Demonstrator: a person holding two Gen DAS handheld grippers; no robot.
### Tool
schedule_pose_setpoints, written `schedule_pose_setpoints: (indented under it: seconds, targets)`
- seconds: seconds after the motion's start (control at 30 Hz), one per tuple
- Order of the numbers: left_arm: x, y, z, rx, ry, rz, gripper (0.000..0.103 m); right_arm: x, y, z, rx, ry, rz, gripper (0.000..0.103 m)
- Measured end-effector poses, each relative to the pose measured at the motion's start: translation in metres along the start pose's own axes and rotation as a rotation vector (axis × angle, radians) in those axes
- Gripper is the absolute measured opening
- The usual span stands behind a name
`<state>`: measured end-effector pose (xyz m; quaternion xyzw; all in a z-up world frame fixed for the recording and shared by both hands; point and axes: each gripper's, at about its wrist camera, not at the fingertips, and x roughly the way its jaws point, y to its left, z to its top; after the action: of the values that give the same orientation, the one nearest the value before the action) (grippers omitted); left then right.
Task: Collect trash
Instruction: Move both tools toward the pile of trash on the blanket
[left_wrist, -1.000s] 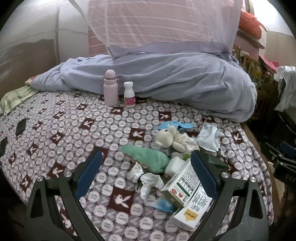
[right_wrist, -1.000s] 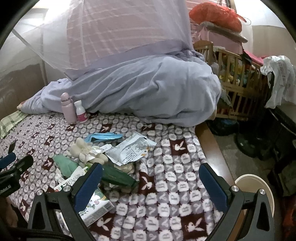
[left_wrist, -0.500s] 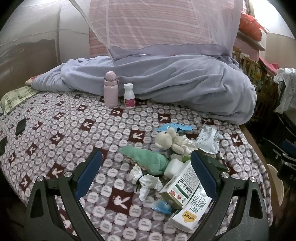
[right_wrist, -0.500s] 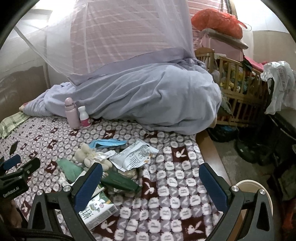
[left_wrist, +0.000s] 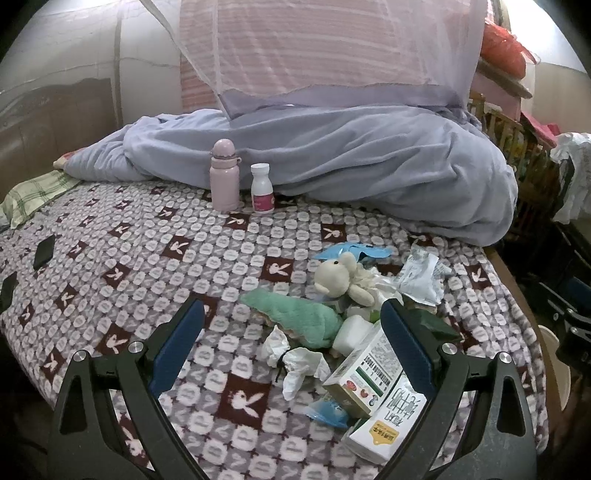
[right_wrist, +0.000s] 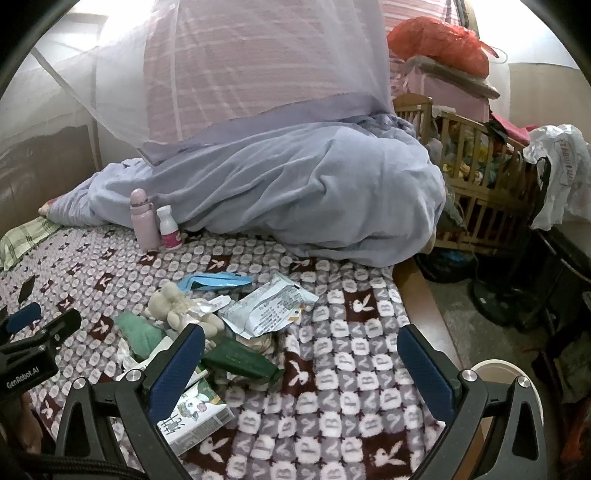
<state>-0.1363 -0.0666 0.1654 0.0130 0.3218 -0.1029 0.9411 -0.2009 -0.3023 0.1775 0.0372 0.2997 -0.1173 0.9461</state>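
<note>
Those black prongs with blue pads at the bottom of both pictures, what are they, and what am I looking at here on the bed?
They are handheld grippers, one in each of a person's hands, each carrying a fisheye camera that looks along its two fingers. One picture comes from the left gripper, the other from the right gripper. Both are open and hold nothing. On the bed's patterned blanket lies a heap: crumpled tissue, cartons, a torn wrapper, a green bottle and two soft toys. A pink flask and a small white bottle stand farther back.
</note>
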Motion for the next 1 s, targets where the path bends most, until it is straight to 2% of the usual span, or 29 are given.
schedule_pose_setpoints:
  seconds: [1.0]
  targets:
    - [0.022, 0.011, -0.014, 0.006, 0.035, 0.039, 0.096, 0.021, 0.008, -0.013, -0.026, 0.067, 0.017, 0.103]
